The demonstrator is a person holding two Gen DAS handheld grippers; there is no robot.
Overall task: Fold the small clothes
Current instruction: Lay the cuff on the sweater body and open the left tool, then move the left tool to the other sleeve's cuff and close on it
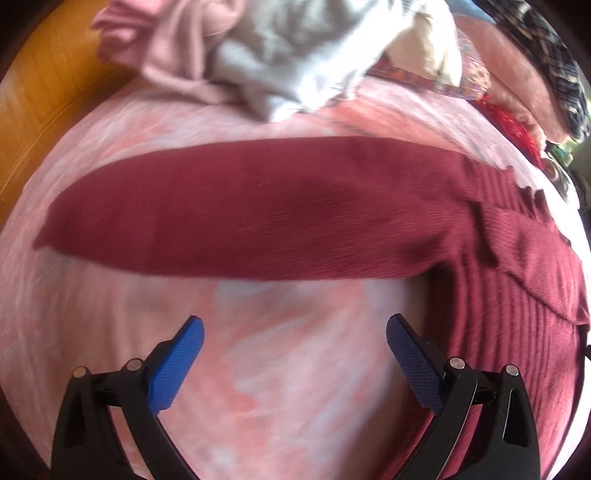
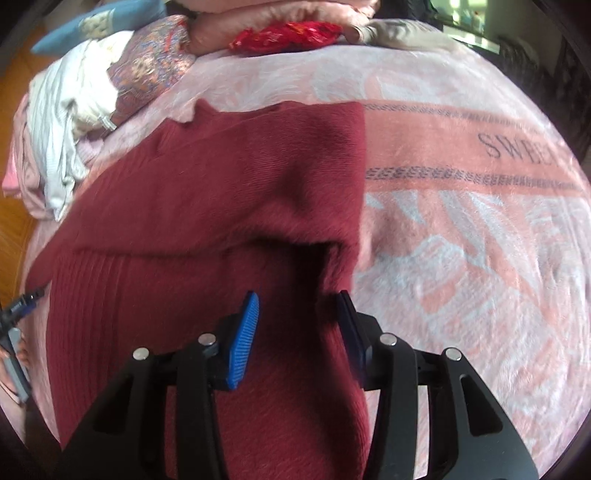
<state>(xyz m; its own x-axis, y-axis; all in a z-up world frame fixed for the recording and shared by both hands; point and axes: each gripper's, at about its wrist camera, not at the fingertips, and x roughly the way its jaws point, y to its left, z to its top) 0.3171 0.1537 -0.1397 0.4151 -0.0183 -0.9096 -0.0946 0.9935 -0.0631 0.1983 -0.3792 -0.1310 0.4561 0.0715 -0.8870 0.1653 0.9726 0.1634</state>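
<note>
A maroon knit sweater (image 1: 517,314) lies flat on the pink bed blanket (image 1: 277,387). One sleeve (image 1: 258,210) stretches out straight to the left in the left wrist view. My left gripper (image 1: 295,332) hovers open over bare blanket just in front of that sleeve, with nothing between its blue pads. In the right wrist view the sweater (image 2: 221,177) has its other sleeve folded across the body, its fold edge running along the right side. My right gripper (image 2: 299,306) is partly open above that folded edge; the pads stand apart with maroon fabric showing between and below them.
A pile of pale pink and white clothes (image 1: 258,48) sits at the blanket's far edge, also visible as the clothes pile (image 2: 66,110). A patterned cushion (image 2: 155,62) and a red item (image 2: 288,35) lie behind. Wooden floor (image 1: 44,92) is at the left. The lettered blanket (image 2: 480,184) spreads to the right.
</note>
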